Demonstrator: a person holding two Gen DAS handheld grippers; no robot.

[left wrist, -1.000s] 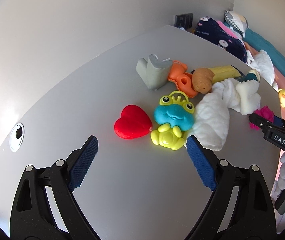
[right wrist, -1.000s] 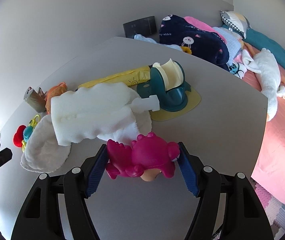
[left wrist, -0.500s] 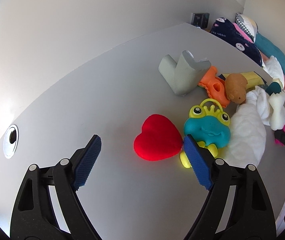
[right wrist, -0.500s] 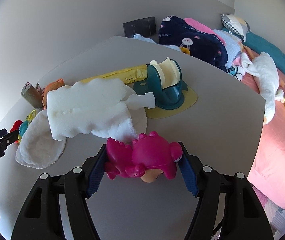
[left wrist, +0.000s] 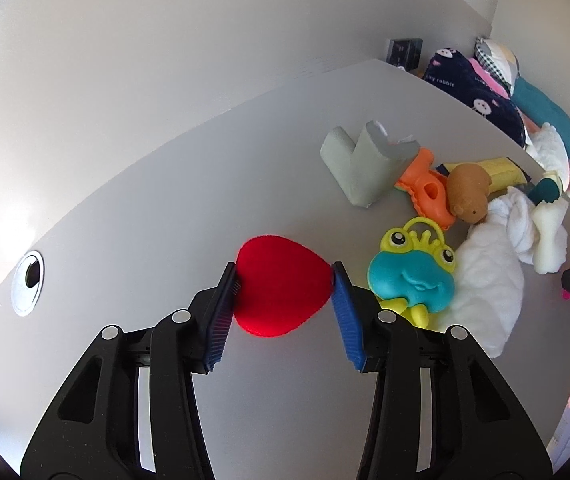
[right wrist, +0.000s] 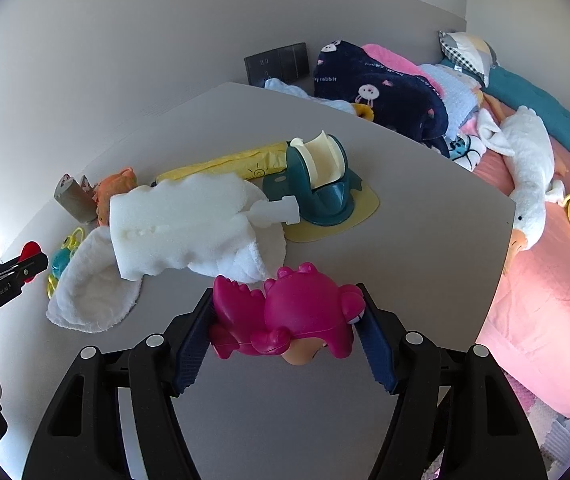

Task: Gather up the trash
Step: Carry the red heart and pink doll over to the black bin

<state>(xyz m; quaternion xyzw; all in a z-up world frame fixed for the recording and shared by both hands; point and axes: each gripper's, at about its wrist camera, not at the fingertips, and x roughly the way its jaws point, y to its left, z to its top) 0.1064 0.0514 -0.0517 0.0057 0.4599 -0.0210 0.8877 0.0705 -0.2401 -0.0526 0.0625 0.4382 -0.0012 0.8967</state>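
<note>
Closing our left gripper, wider a second ago, on the red heart at the frog toy's nine o'clock, we are clamping the pink toy in our right gripper above the table.

Matt red heart — fluffy white towel.

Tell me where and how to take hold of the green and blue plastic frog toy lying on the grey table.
Grip the blue-faced plastic frog toy across its broad head, from above. It lies flat on the grey table, the white cloth against one side, so its thin yellow loop handle gives less hold.
</note>
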